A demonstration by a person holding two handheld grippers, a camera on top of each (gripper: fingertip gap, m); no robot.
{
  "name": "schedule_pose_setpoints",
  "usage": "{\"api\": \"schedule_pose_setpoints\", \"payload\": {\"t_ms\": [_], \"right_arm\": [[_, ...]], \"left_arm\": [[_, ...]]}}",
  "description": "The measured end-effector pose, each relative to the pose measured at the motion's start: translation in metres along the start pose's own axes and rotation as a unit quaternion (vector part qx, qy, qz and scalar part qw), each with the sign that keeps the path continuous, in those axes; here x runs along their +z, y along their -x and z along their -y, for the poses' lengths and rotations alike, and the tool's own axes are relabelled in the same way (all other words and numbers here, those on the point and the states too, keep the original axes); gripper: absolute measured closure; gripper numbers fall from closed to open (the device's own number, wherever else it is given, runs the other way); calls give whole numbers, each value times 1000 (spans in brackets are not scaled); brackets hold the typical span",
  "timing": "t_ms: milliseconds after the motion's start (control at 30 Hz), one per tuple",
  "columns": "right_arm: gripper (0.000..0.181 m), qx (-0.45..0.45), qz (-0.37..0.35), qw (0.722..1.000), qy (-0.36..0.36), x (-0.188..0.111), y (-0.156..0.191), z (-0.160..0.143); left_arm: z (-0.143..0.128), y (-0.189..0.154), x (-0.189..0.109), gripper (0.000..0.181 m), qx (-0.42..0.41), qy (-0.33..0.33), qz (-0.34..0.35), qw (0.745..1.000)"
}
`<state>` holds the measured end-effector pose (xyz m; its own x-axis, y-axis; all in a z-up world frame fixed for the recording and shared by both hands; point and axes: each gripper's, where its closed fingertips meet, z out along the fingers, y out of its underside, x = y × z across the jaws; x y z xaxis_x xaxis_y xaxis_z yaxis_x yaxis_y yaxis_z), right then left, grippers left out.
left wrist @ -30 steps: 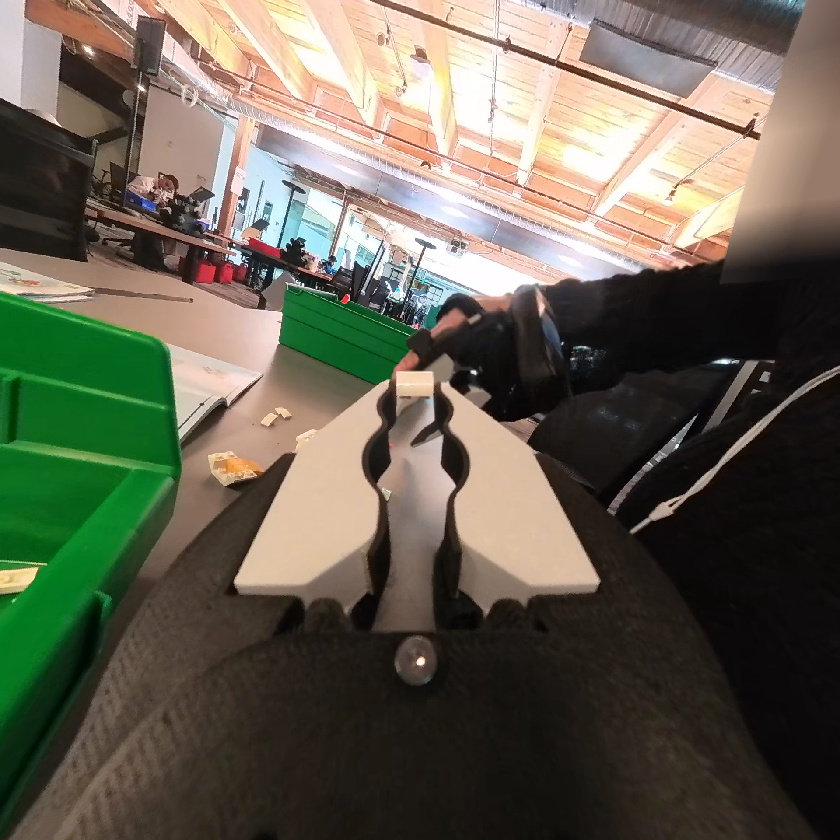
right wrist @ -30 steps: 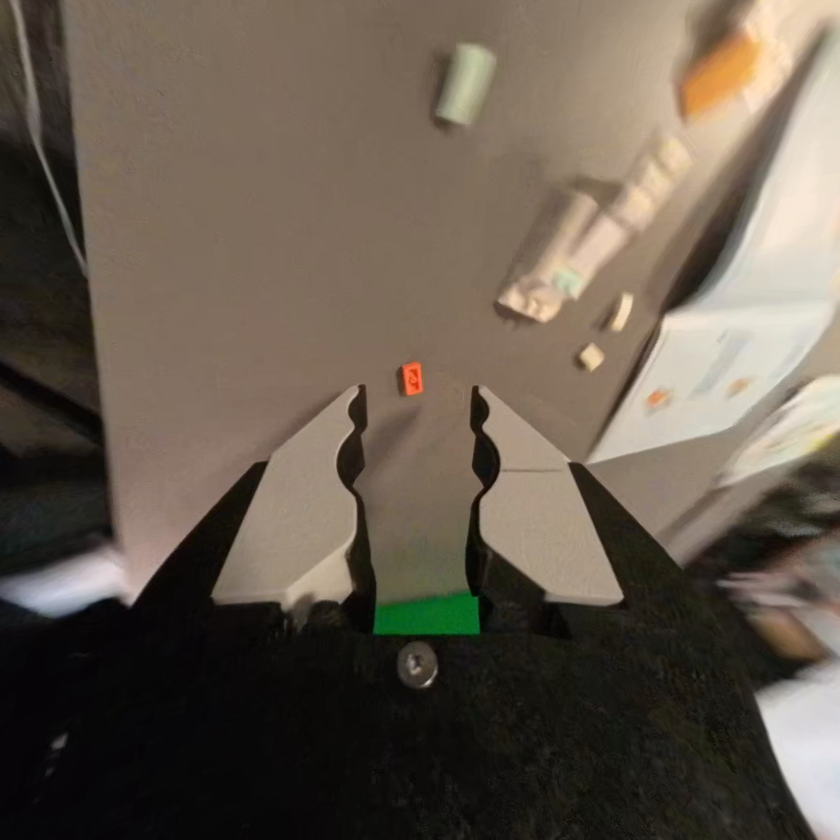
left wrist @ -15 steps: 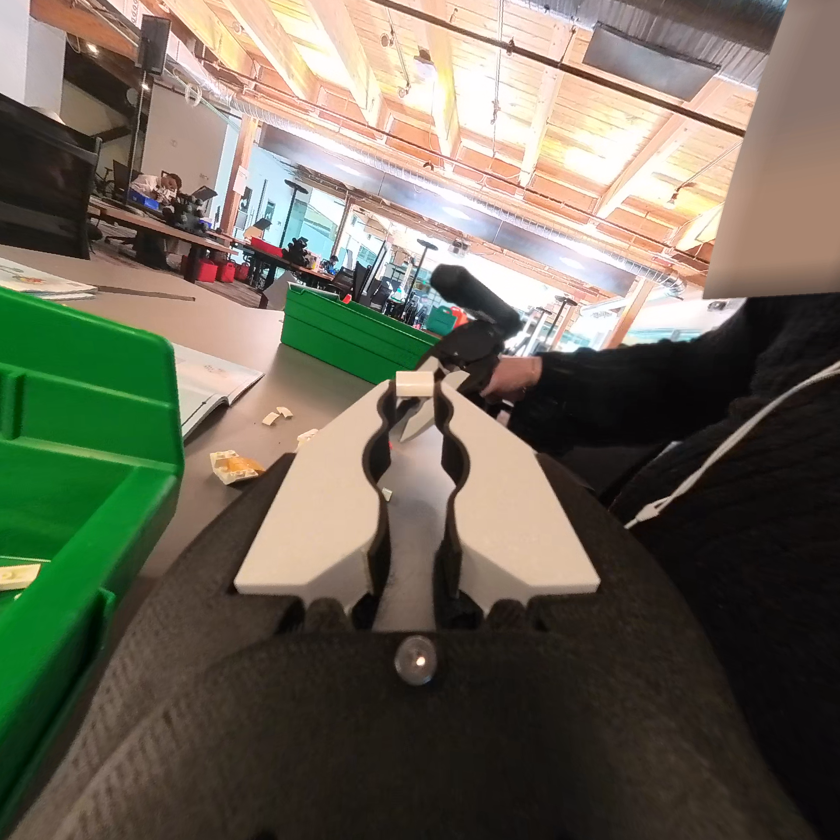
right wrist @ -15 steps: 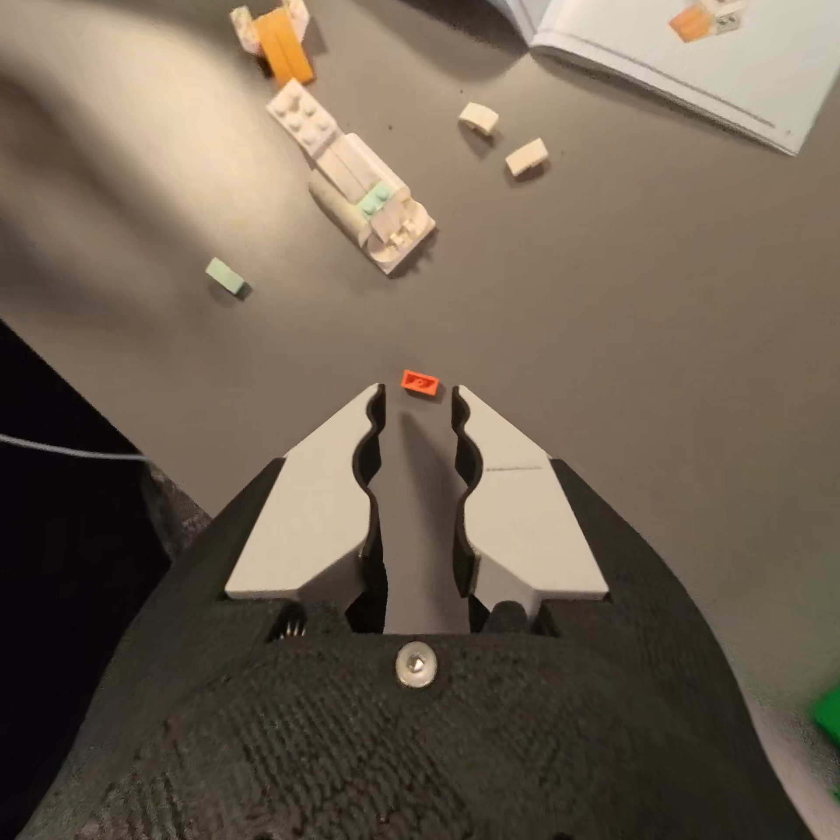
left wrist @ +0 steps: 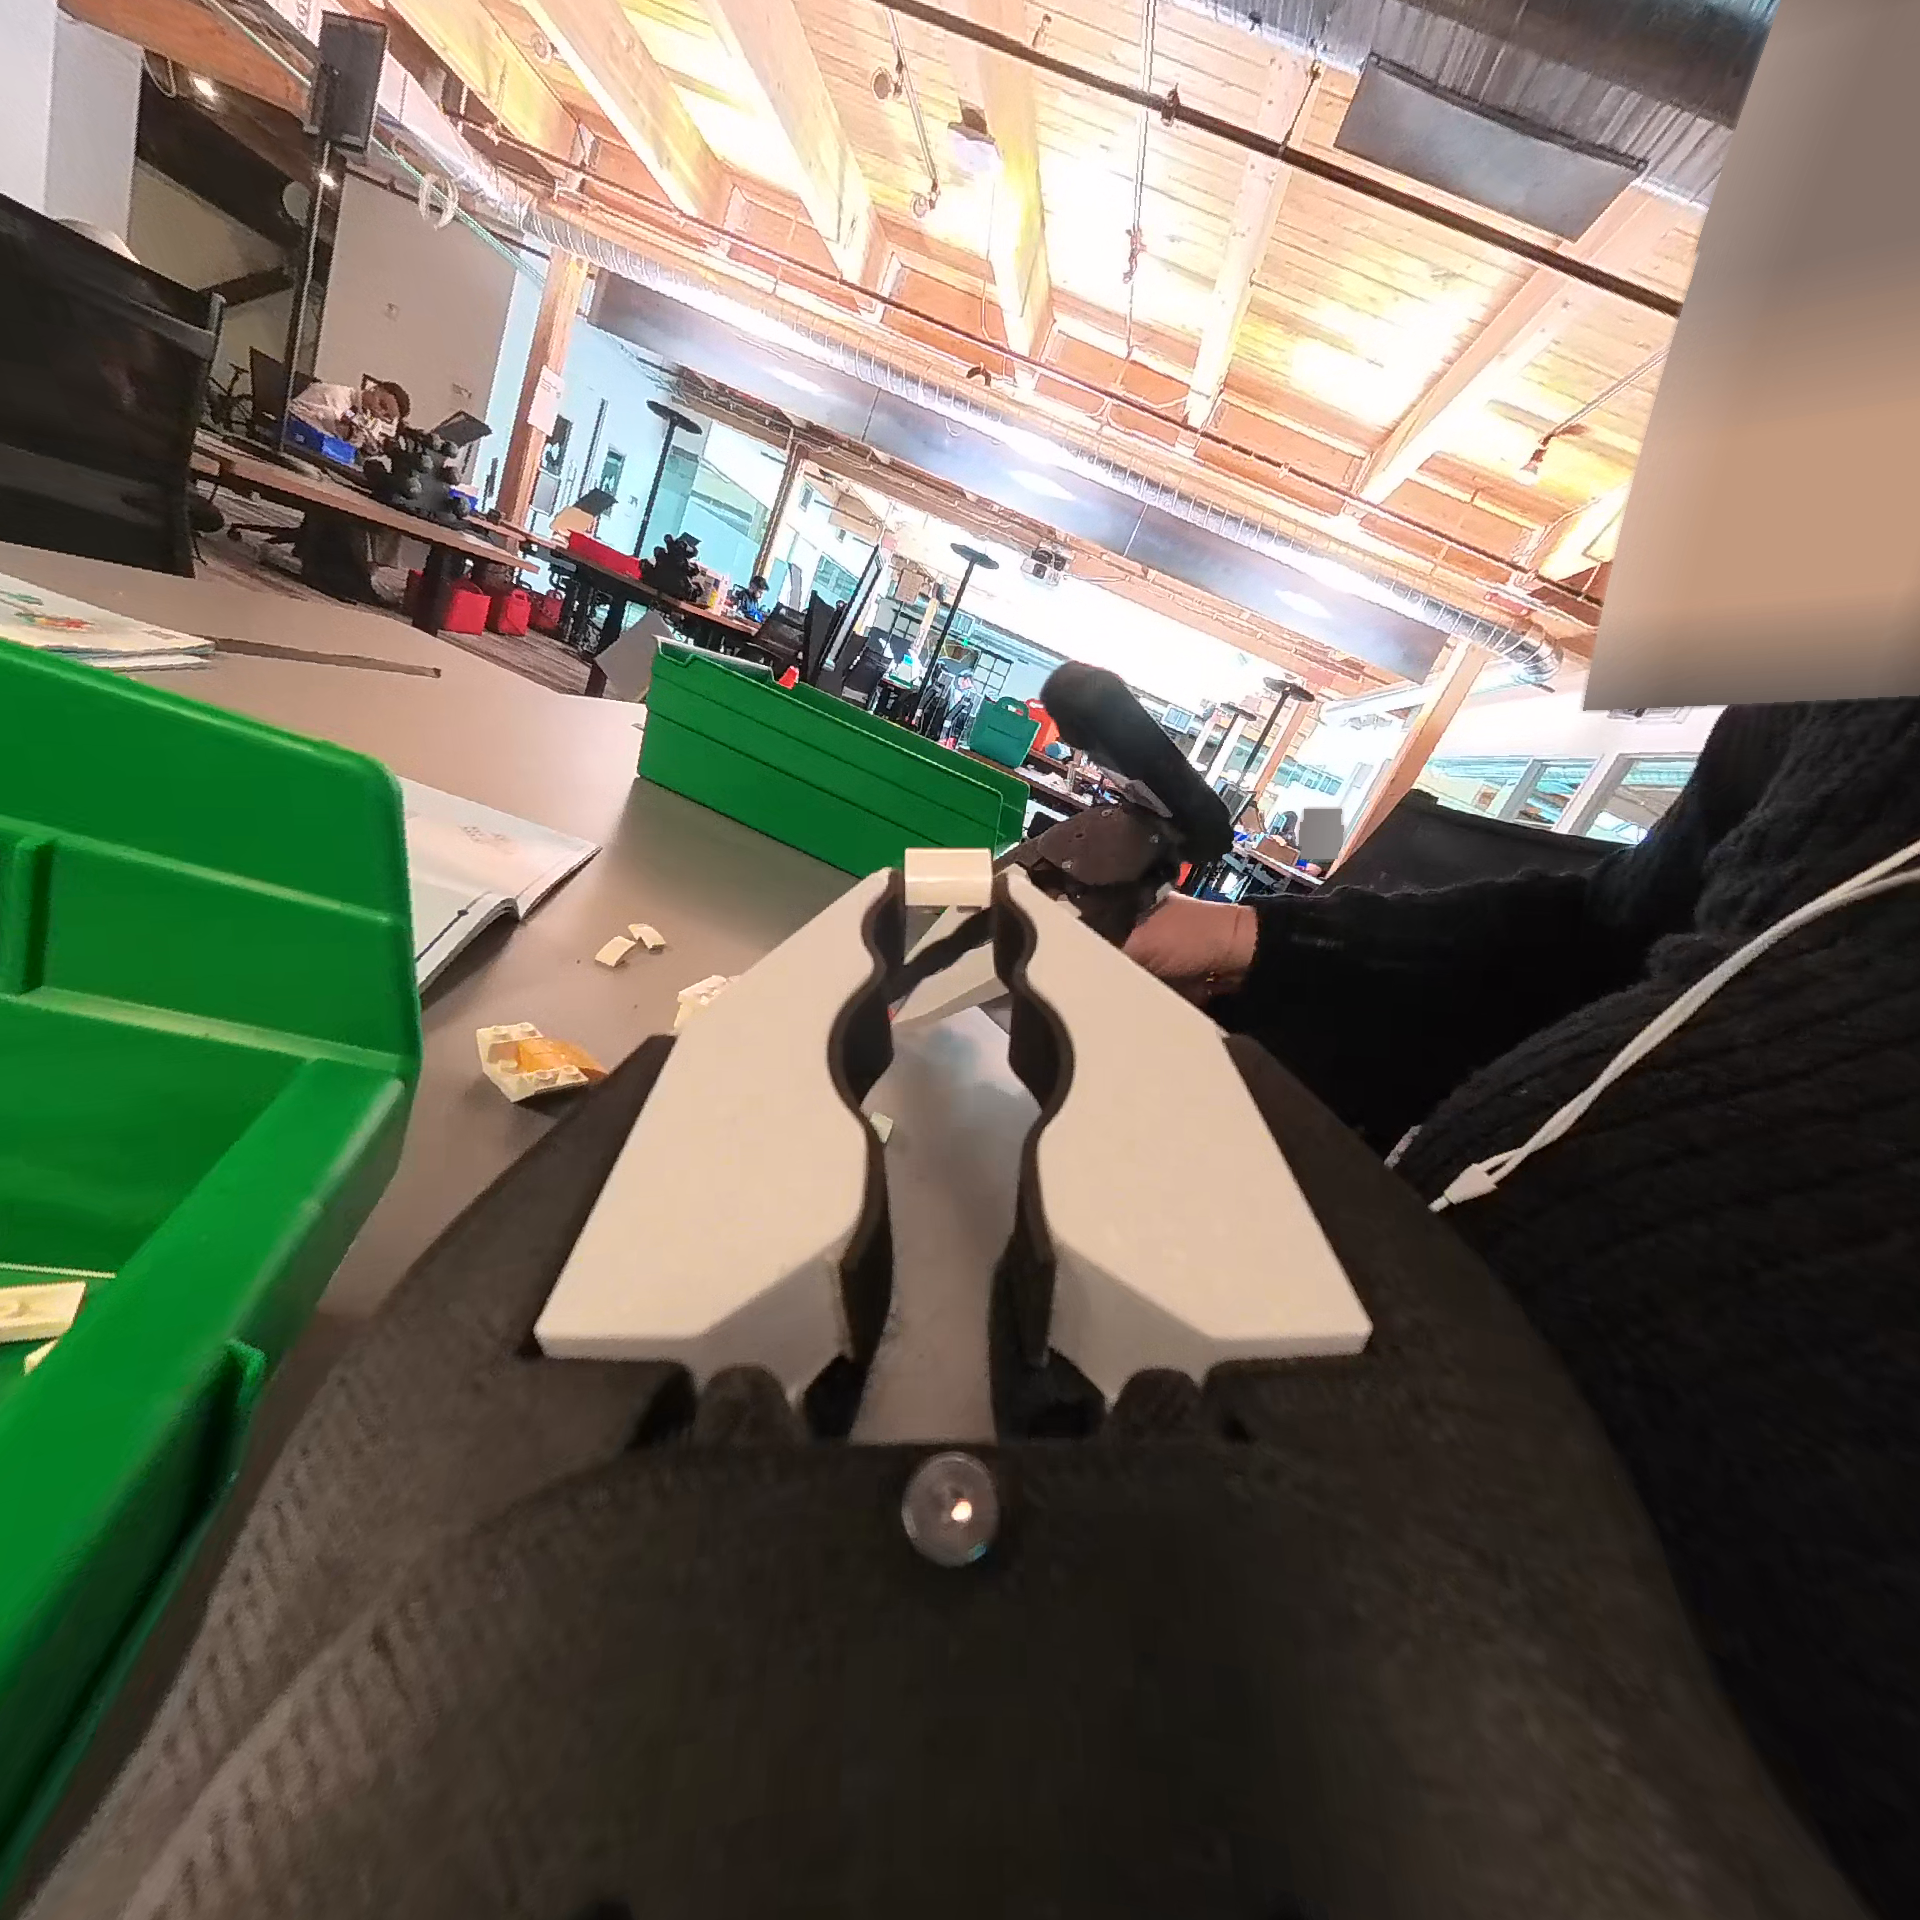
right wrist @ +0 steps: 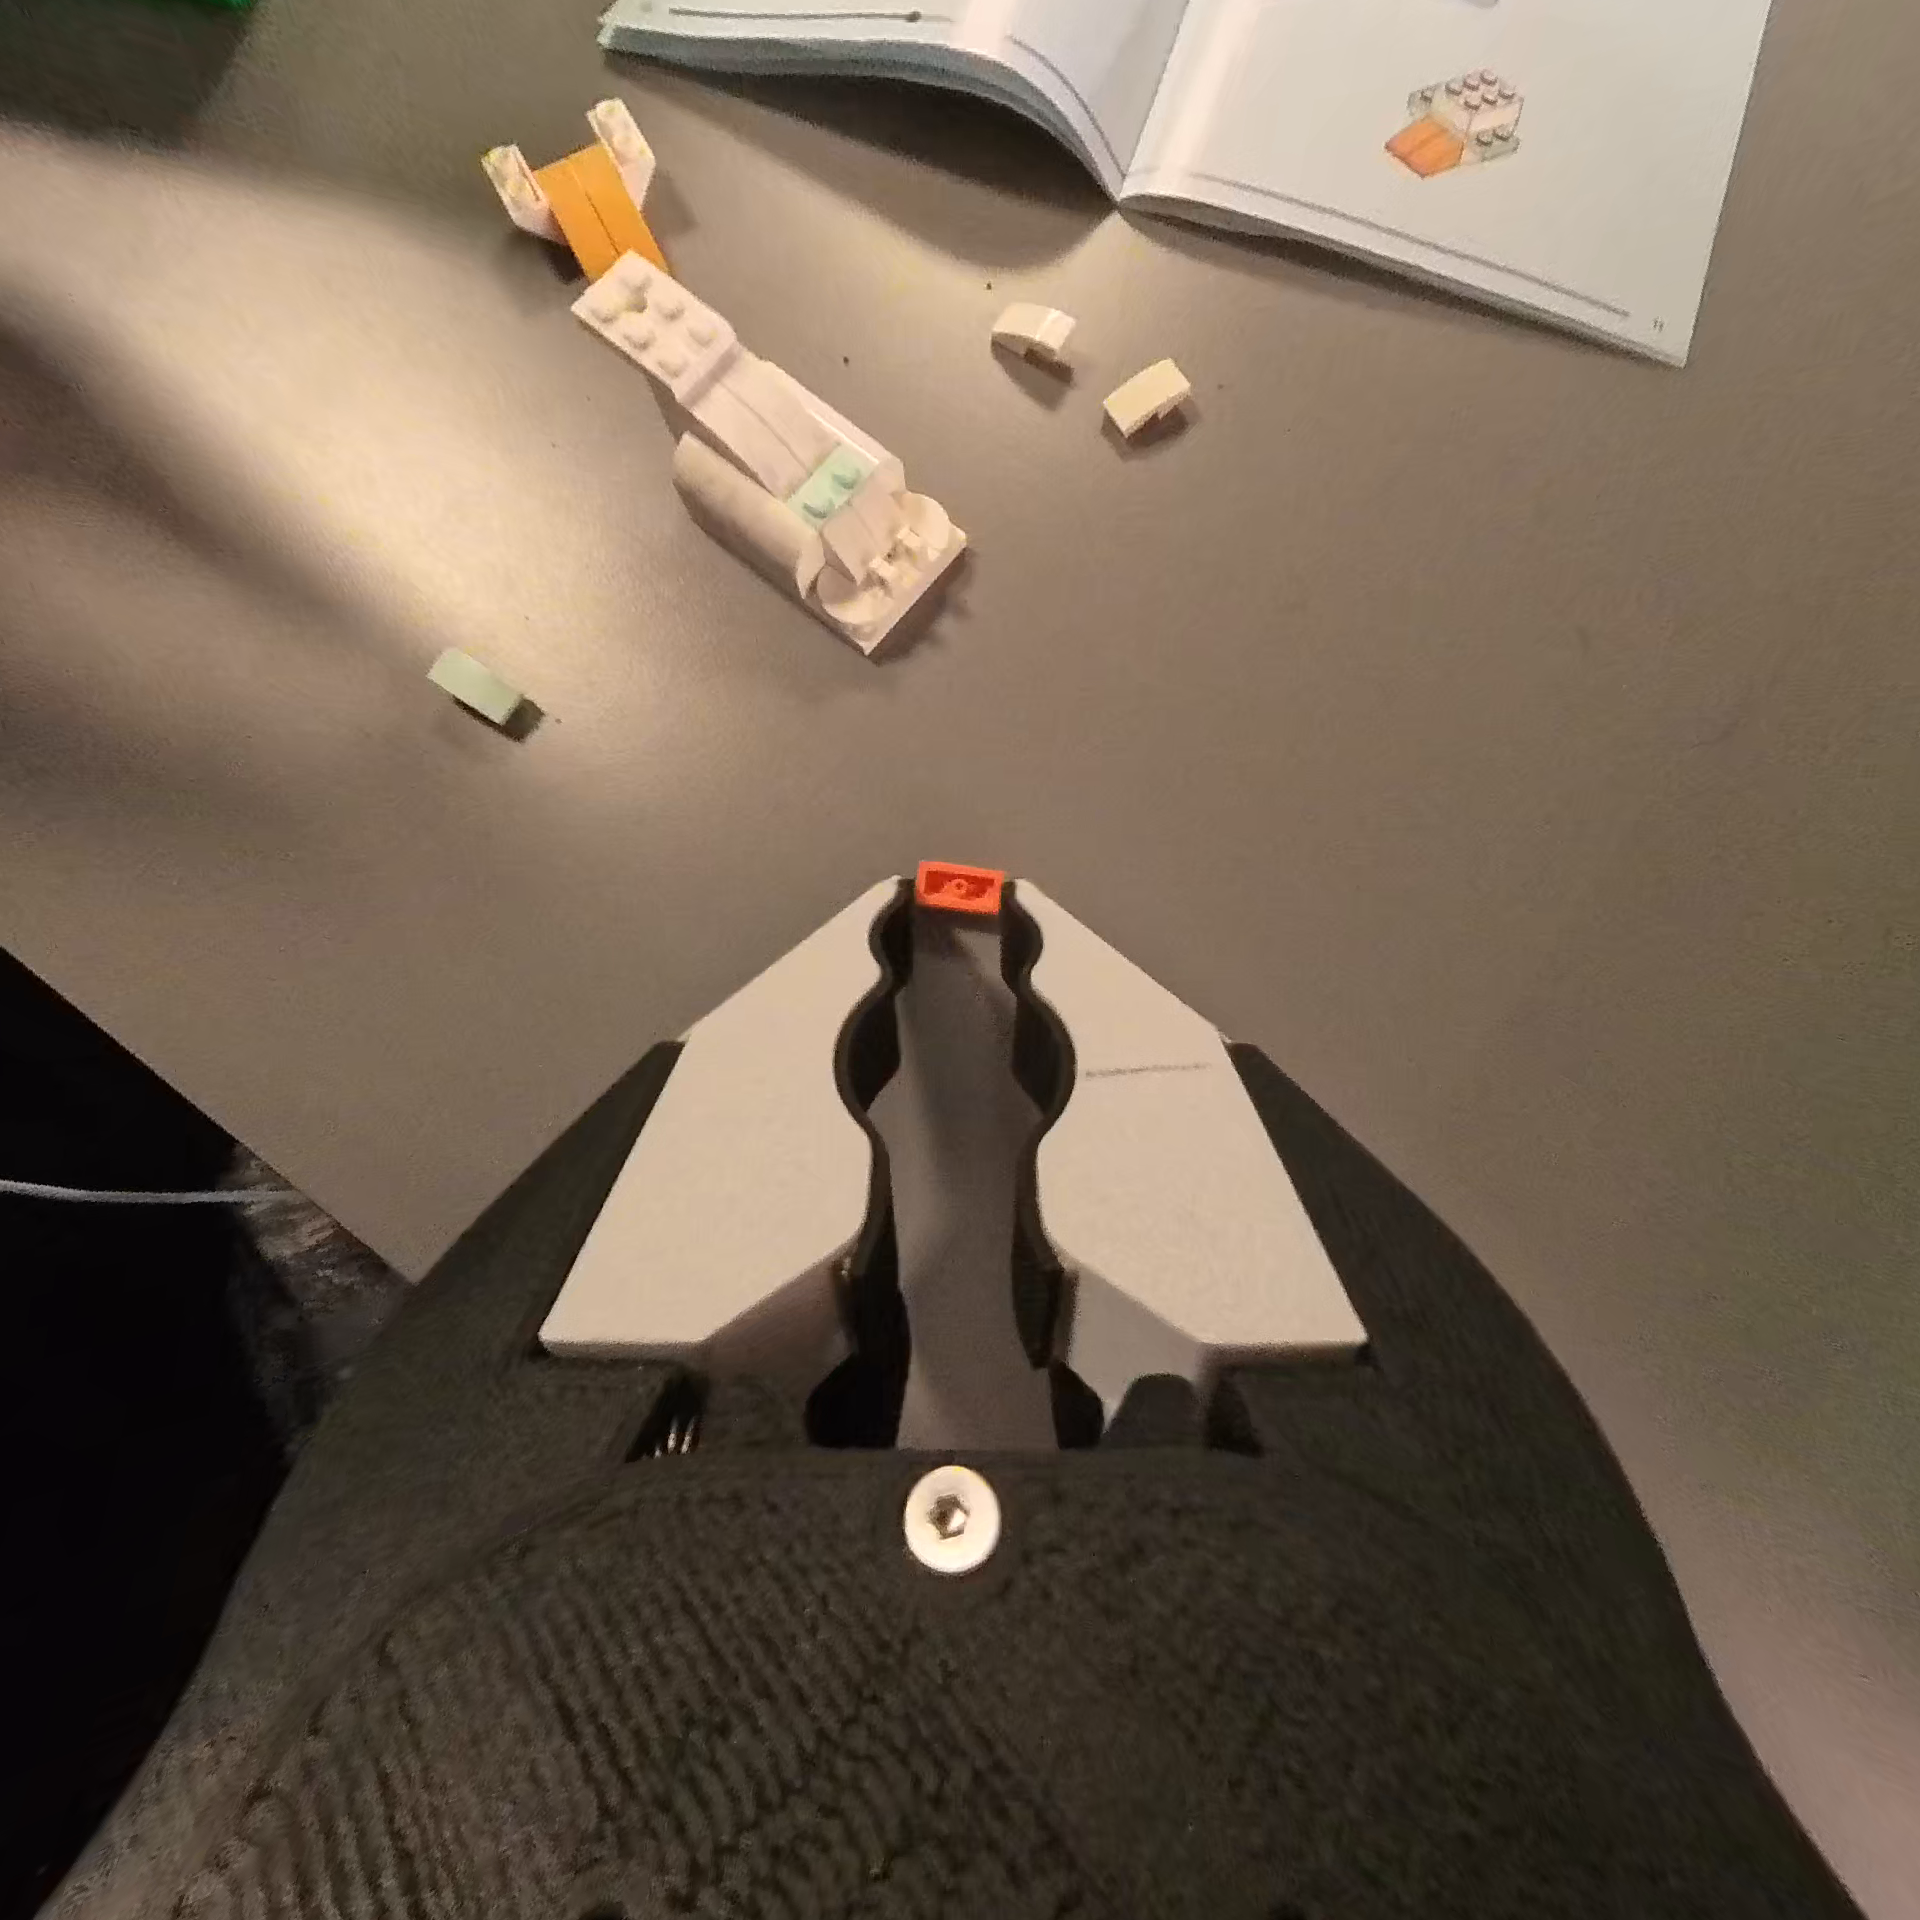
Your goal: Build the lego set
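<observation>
My left gripper is shut on a small white brick held above the grey table. My right gripper is shut on a small red brick at its tips, low over the table. A white partial build with a mint plate lies ahead of it to the left, with an orange and white piece just beyond. A mint brick lies to the left. Two loose cream curved bricks lie farther right. The right gripper also shows in the left wrist view, held by a hand.
An open instruction booklet lies at the far right. A green bin stands at my left, a second green bin farther back. A person in a black sweater sits at the right. An orange and white piece lies near the bin. The left gripper's tips are roughly 25 centimetres from the right gripper's.
My right gripper has swung down towards the table, closed in on the red brick and shut on it. My left gripper has held still with the white brick.
</observation>
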<state>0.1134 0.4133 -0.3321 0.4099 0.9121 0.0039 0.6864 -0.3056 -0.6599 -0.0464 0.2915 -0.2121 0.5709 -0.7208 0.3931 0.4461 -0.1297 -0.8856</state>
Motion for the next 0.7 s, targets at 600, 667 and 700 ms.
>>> {"api": "schedule_pose_setpoints", "payload": {"t_ms": [600, 667, 700], "right_arm": [[167, -280, 380, 874, -119, -86, 194, 160], [167, -305, 388, 865, -94, -85, 200, 156], [167, -313, 390, 862, -85, -84, 202, 154]], "left_arm": [[19, -55, 3, 166, 23, -51, -140, 989], [21, -57, 3, 166, 41, -50, -135, 989], [21, -58, 2, 166, 47, -49, -134, 989]]}}
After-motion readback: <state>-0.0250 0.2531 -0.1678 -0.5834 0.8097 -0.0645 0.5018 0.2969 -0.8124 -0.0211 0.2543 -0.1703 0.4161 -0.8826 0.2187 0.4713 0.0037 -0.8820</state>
